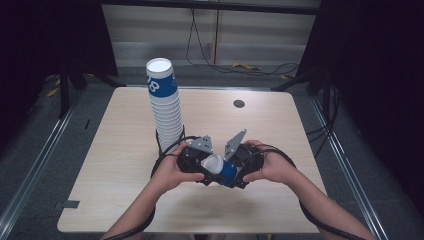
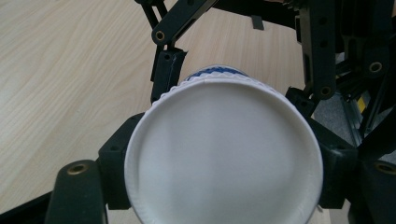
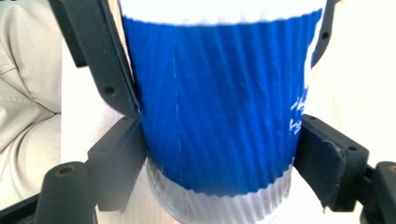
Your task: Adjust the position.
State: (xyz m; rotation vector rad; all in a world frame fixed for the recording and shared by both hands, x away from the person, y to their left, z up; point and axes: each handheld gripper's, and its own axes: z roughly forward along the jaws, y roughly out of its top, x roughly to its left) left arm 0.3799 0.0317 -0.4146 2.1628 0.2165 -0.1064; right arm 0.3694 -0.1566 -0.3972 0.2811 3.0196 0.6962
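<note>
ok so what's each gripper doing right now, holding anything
left gripper: closed on the blue and white paper cup near its base.
right gripper: jaws around the same cup's blue wall; left pad touches, right pad shows a small gap, so grip cannot be told.

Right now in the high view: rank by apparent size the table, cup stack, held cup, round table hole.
1. table
2. cup stack
3. held cup, partly hidden by both hand-held grippers, so roughly judged
4. round table hole
</note>
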